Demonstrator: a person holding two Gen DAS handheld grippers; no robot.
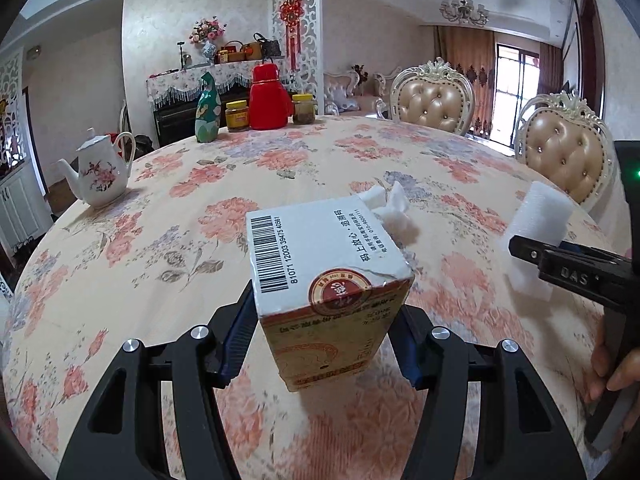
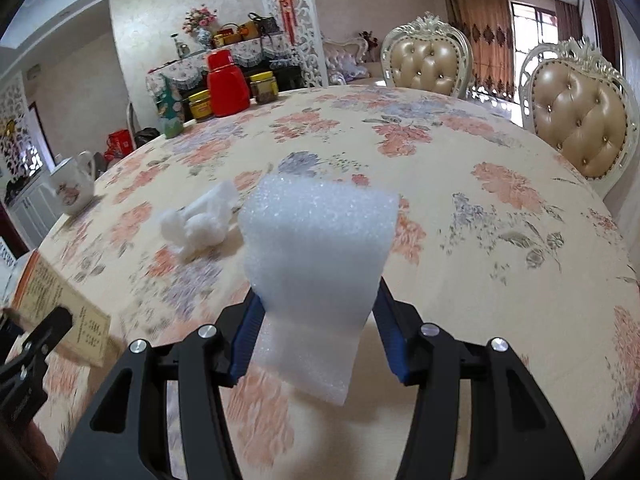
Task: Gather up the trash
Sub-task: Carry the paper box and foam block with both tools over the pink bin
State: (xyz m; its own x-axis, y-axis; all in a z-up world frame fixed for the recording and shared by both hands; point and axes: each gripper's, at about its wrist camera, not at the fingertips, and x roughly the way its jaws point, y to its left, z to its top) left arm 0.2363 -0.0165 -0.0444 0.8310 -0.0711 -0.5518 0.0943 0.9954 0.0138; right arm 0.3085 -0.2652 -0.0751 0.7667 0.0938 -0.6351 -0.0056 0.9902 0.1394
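Note:
My left gripper [image 1: 328, 320] is shut on a small cardboard box [image 1: 324, 260] with a barcode and a torn edge, held above the flowered tablecloth [image 1: 200, 280]. My right gripper [image 2: 316, 312] is shut on a folded white foam sheet [image 2: 320, 240], also lifted off the table. That foam sheet [image 1: 536, 224] and the right gripper's fingers [image 1: 560, 264] show at the right of the left wrist view. The box [image 2: 60, 312] appears at the left edge of the right wrist view. Crumpled white tissue [image 2: 200, 220] lies on the cloth between them, partly hidden behind the box as tissue [image 1: 394, 208].
A white teapot [image 1: 100, 172] stands near the table's left edge. At the far side stand a green bottle [image 1: 208, 108], a red flask [image 1: 268, 96] and two jars [image 1: 236, 116]. Two padded chairs [image 1: 432, 100] stand behind the table on the right. A hand [image 1: 612, 368] holds the right gripper.

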